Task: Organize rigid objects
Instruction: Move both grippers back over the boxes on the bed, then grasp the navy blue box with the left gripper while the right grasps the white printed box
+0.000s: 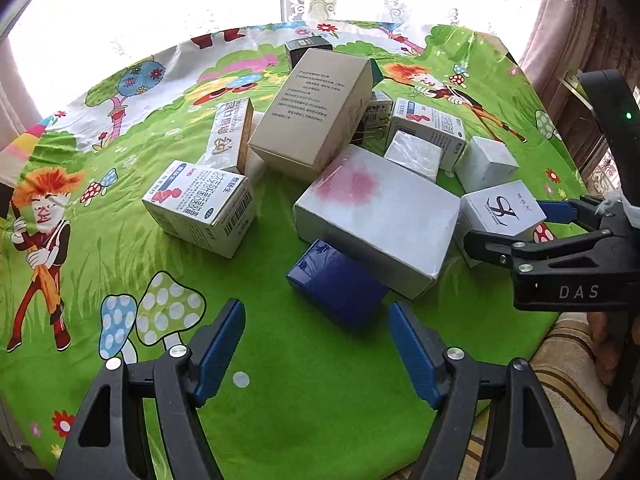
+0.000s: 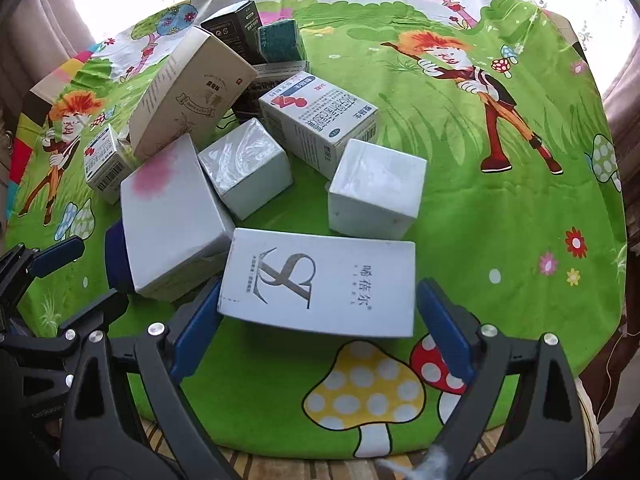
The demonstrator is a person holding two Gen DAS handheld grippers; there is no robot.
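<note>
Several boxes lie jumbled on a cartoon-print cloth. My left gripper (image 1: 316,346) is open and empty, just short of a dark blue box (image 1: 338,282) that is partly under a white box with a pink stain (image 1: 376,216). My right gripper (image 2: 320,328) is open around a white box with a grey logo (image 2: 320,282); its left finger (image 2: 196,326) is at the box's end and its right finger (image 2: 444,330) stands slightly apart. The right gripper also shows in the left wrist view (image 1: 516,228), beside the logo box (image 1: 502,210).
A tan box (image 1: 316,112) leans on the pile. Blue-and-white medicine boxes (image 1: 200,206) (image 2: 320,118), plain white cubes (image 2: 376,188) (image 2: 246,166) and dark boxes (image 2: 236,28) lie around. The cloth's near edge (image 2: 280,452) drops to a woven mat. Curtains hang behind.
</note>
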